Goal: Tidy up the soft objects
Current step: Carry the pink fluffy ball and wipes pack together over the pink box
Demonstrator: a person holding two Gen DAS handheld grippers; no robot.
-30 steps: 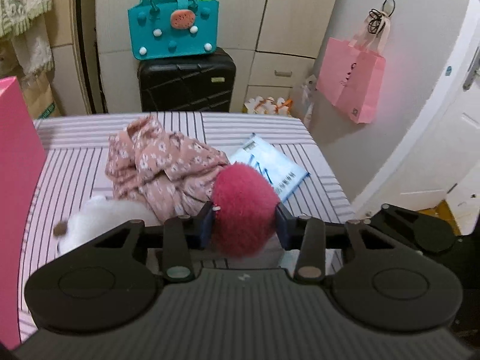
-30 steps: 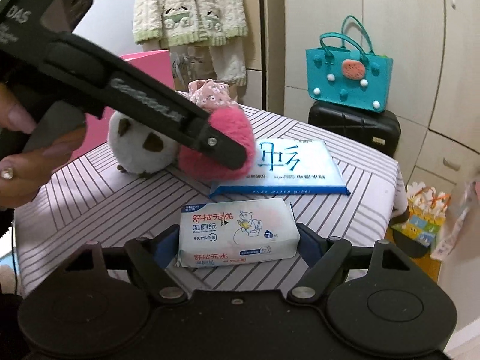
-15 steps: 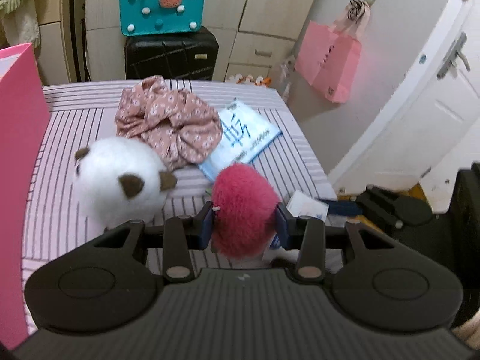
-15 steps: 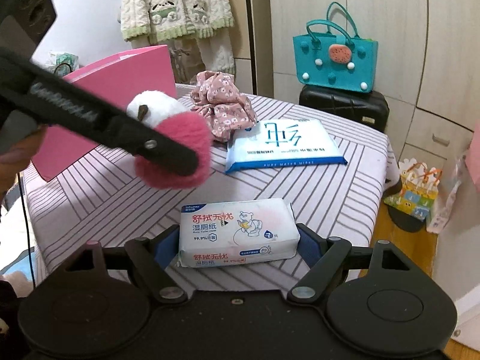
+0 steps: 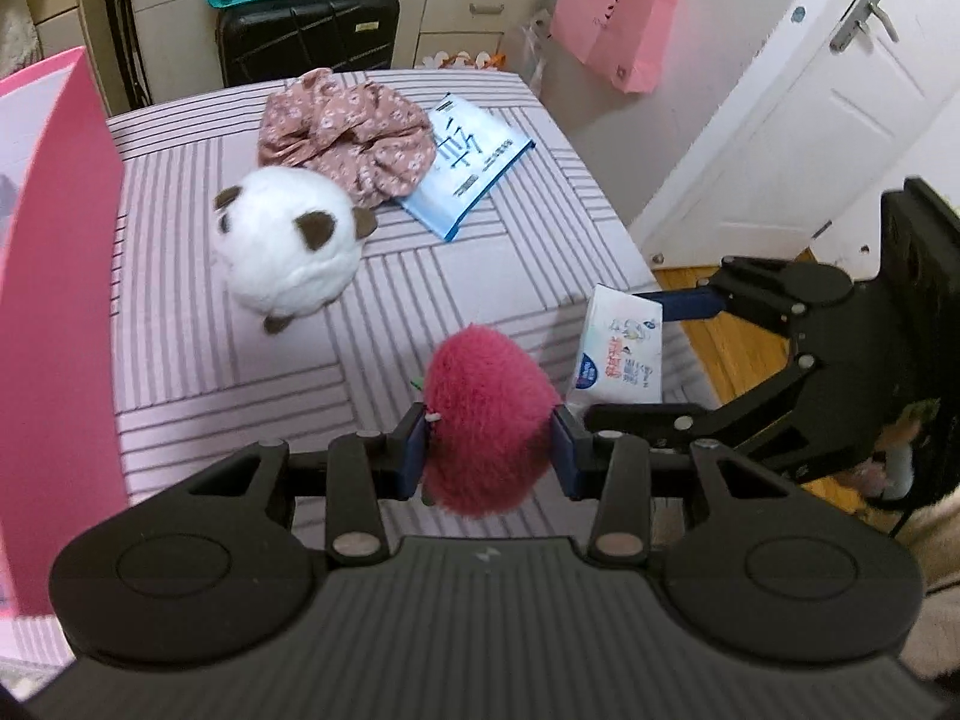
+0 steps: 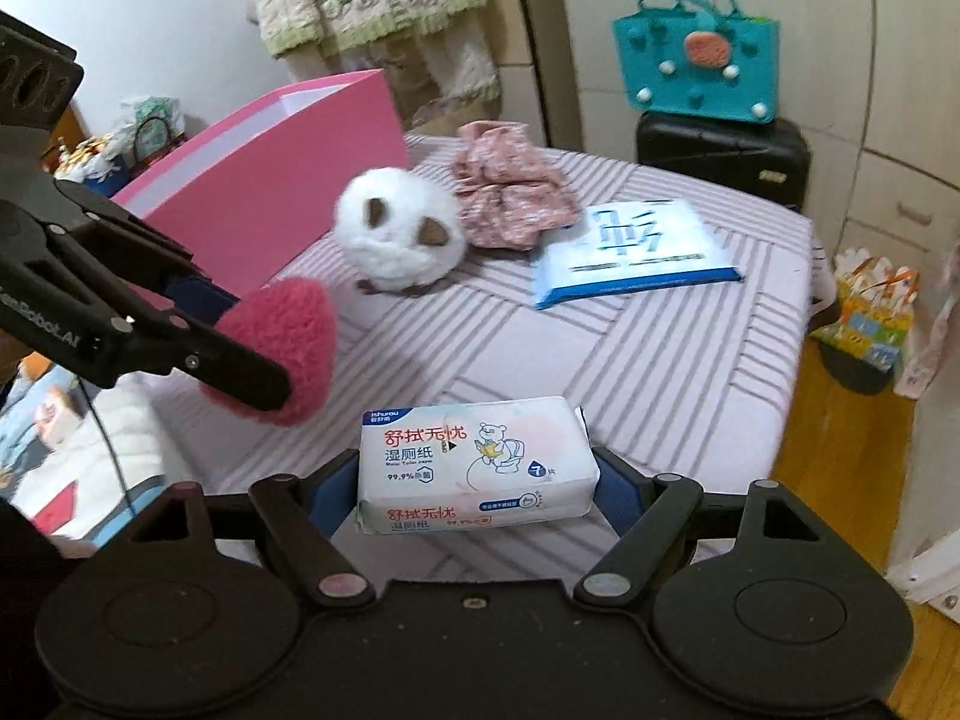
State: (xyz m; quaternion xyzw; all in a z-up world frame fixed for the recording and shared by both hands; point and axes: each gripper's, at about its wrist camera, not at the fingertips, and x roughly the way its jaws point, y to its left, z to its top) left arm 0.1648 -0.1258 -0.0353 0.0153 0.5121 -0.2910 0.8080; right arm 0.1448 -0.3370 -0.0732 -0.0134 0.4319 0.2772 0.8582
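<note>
My left gripper (image 5: 489, 447) is shut on a fluffy red plush ball (image 5: 487, 414), held above the near edge of the striped table (image 5: 240, 354). My right gripper (image 6: 474, 480) is shut on a white pack of wet wipes (image 6: 474, 462), also lifted over the table's front. In the right wrist view the left gripper (image 6: 264, 378) with the red plush ball (image 6: 288, 336) hangs at the left. On the table lie a white panda plush (image 5: 288, 246), a pink floral cloth (image 5: 354, 132) and a blue-edged wipes pack (image 5: 465, 162).
A tall pink box (image 6: 270, 180) stands open on the table's left side. Behind the table are a black suitcase (image 5: 306, 30) with a teal bag (image 6: 699, 69) on top, cupboards, a hanging pink bag (image 5: 618, 30) and a white door (image 5: 810, 120).
Both grippers have pulled back and risen from the middle of the table toward its near edge, each carrying its object. The panda, cloth and blue pack lie farther away in both views.
</note>
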